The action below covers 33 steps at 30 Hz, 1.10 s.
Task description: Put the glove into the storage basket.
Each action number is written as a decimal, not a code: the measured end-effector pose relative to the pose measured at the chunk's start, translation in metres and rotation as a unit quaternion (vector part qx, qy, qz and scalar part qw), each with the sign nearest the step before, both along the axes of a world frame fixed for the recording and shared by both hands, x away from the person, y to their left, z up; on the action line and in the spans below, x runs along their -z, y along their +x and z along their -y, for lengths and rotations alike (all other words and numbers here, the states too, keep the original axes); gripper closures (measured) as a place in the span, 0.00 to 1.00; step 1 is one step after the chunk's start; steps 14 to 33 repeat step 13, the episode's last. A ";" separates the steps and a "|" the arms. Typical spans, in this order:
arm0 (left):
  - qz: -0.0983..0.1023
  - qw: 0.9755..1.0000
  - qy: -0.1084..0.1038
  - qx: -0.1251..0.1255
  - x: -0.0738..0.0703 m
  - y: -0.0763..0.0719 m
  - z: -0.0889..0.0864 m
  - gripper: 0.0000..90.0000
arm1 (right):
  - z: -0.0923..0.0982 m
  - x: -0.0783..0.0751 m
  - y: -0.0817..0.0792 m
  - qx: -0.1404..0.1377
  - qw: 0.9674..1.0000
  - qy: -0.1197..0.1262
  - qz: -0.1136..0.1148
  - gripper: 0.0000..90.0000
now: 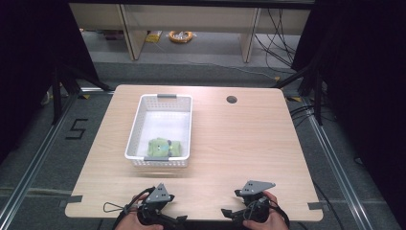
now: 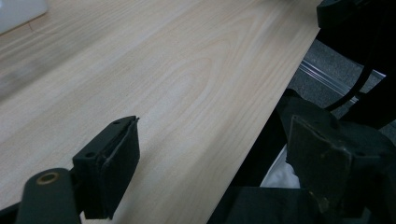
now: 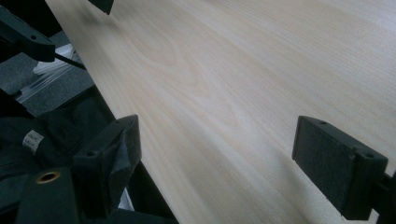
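Two grippers rest at the near edge of the wooden table (image 1: pixel 239 143), one in each of the person's hands: the left gripper (image 1: pixel 155 203) low at the left of the high view, the right gripper (image 1: pixel 251 199) low at the right. Each has its jaws spread wide with nothing between them; in the left gripper view (image 2: pixel 215 161) and the right gripper view (image 3: pixel 217 161) bare wood and the table's edge lie in the gap.

Well apart from both tools, farther up the table and left of centre, stands a white basket (image 1: pixel 143 115) with lattice walls and grey handles at its short ends. Inside it, against the near end, lies a green soft toy (image 1: pixel 163 147). It sits roughly straight ahead of the left gripper and up and to the left of the right one. The toy is pale green and lumpy, with a lighter patch on top; it may be a plush animal, though it is too small to tell.
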<state>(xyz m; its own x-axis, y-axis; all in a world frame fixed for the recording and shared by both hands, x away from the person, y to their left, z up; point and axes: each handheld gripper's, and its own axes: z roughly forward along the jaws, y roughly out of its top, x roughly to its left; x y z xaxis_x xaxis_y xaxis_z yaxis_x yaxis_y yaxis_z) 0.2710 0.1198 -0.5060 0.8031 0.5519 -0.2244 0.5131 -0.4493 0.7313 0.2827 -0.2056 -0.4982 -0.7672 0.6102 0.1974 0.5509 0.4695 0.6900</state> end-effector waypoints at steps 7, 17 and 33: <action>0.006 1.000 0.009 -0.006 0.000 0.002 -0.002 0.19 | 0.001 0.000 0.000 0.004 1.000 -0.004 -0.003 0.18; -0.005 1.000 -0.005 -0.011 0.000 0.001 -0.001 0.19 | 0.002 0.000 0.001 0.006 1.000 0.000 -0.002 0.18; -0.005 1.000 -0.005 -0.011 0.000 0.001 -0.001 0.19 | 0.002 0.000 0.001 0.006 1.000 0.000 -0.002 0.18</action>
